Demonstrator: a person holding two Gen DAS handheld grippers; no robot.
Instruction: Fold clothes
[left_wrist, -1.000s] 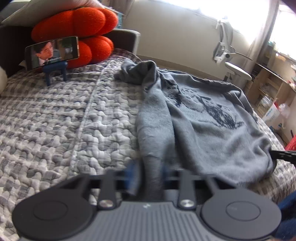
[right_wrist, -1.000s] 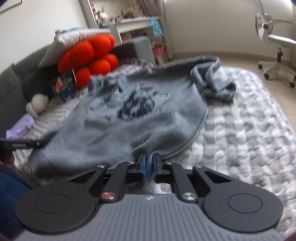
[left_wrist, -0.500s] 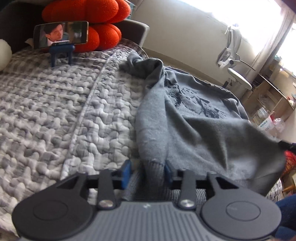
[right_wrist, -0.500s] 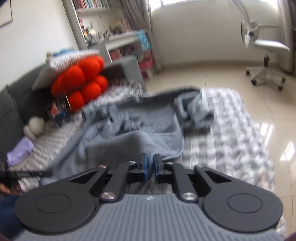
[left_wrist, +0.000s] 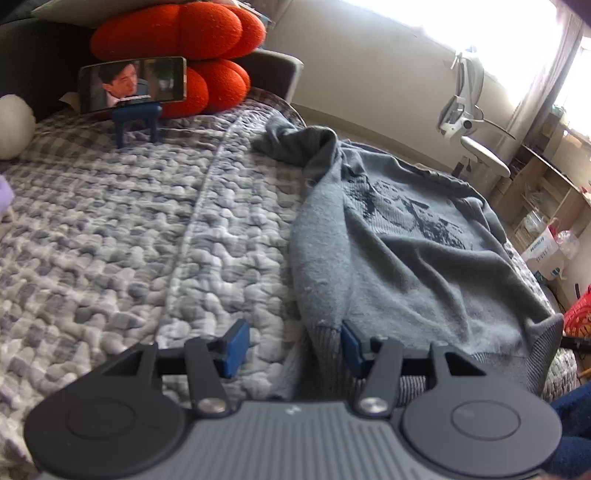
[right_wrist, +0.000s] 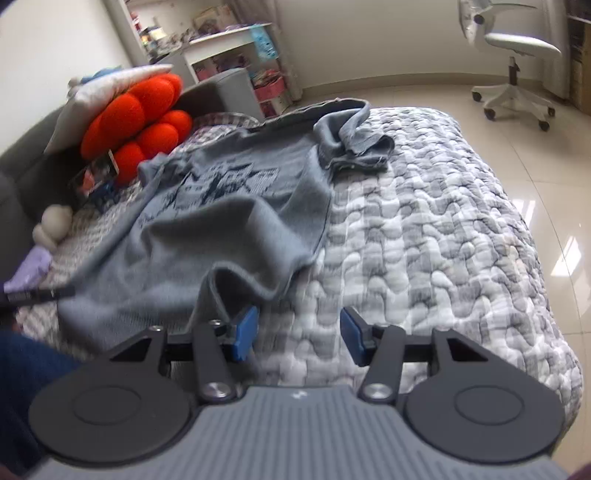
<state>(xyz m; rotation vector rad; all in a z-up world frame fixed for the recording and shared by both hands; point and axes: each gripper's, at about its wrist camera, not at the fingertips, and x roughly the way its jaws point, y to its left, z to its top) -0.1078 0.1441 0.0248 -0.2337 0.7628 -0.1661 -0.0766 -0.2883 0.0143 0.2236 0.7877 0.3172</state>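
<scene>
A grey sweater (left_wrist: 399, 258) with a dark printed front lies spread on the quilted bed, its sleeves bunched toward the far end. My left gripper (left_wrist: 293, 347) has its jaws opening; the ribbed hem corner lies between the blue pads, against the right one only. In the right wrist view the same sweater (right_wrist: 229, 221) lies rumpled to the left. My right gripper (right_wrist: 299, 334) is opening too, with only quilt between its pads; the other hem corner droops just beside its left pad (right_wrist: 243, 332).
The grey-and-white quilt (left_wrist: 129, 240) covers the bed. At the head are an orange cushion (left_wrist: 177, 33), a phone on a blue stand (left_wrist: 133, 85) and a white plush toy (left_wrist: 13, 125). A white office chair (right_wrist: 517, 62) stands on the tiled floor beyond the bed's edge.
Both grippers were shut on the sweater's hem corners and have come open, the left first. The hem has dropped onto the quilt, and the right gripper has shifted rightward off the cloth.
</scene>
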